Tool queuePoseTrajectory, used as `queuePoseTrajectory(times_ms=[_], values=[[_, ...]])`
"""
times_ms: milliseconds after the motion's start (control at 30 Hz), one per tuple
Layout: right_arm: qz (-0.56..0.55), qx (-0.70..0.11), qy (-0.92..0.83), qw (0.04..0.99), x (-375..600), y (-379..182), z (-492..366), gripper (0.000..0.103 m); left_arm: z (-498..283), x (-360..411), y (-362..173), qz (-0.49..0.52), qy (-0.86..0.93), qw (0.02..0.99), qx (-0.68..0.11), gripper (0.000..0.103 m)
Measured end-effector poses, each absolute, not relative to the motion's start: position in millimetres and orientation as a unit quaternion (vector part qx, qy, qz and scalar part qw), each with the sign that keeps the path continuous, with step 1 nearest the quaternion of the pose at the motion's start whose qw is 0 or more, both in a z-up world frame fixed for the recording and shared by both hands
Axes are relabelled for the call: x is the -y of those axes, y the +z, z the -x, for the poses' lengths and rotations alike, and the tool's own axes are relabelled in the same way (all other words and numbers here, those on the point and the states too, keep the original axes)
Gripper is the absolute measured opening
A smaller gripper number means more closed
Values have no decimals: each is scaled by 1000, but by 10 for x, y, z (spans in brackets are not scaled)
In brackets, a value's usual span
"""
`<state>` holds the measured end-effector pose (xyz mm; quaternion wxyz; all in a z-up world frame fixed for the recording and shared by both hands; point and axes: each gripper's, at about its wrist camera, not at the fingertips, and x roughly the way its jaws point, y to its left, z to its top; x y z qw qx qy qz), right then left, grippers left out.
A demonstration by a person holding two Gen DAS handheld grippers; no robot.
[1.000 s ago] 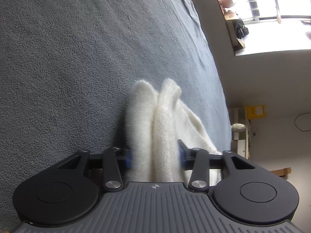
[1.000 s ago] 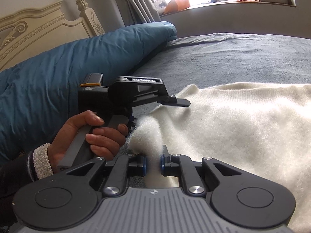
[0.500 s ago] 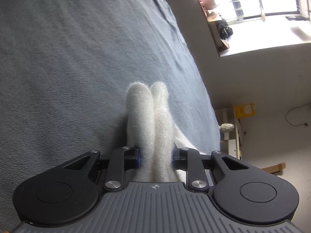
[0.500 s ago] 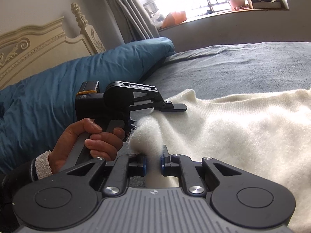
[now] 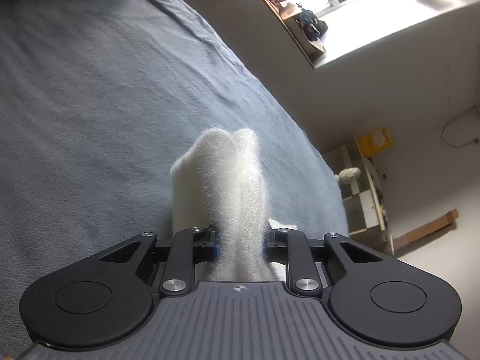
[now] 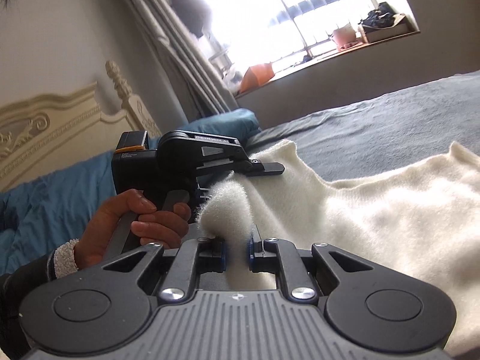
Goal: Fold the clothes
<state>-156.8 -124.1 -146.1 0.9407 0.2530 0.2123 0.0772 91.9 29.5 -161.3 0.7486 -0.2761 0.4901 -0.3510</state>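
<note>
Left gripper [image 5: 240, 244] jaws just squeezed in, now pinching thick doubled fold of fluffy white sweater [image 6: 390, 219]. Right gripper [image 6: 236, 252] clamped tight on another bunched edge right beside it. Rest of sweater sprawled over grey bedspread [image 5: 105, 105].

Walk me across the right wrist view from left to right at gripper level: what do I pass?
Blue duvet → hand on the left gripper → pinched fold in the right gripper → white sweater spread over the grey bedspread.
</note>
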Motion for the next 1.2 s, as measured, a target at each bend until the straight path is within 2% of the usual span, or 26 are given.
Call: queuePoseTrajectory(times_ms=[200, 400, 567, 733, 900, 1000, 1100, 1200], values=[[-284, -170, 54, 942, 1583, -1362, 1743, 13, -815, 130, -1350, 238, -372, 759, -479, 21], [-319, -133, 4, 938, 2002, -1349, 1985, 13, -665, 922, -1240, 186, -411, 754, -478, 21], [-367, -112, -76, 920, 2485, -1452, 2275, 13, -525, 1499, -1304, 139, -478, 720, -483, 47], [-510, -114, -159, 838, 3053, -2010, 2511, 13, -306, 1327, -1308, 149, -556, 689, -440, 54], [-644, -96, -186, 736, 3366, -2553, 2643, 13, 217, 1018, -1380, -18, -586, 709, -391, 56], [-658, -95, -178, 726, 3395, -2596, 2610, 14, 640, 838, -1560, -119, -597, 706, -361, 56], [-660, -100, -167, 725, 3415, -2596, 2560, 18, 960, 690, -1729, -172, -599, 709, -330, 57], [-656, -114, -156, 729, 3459, -2563, 2485, 31, 1147, 657, -1829, -212, -577, 734, -289, 57]])
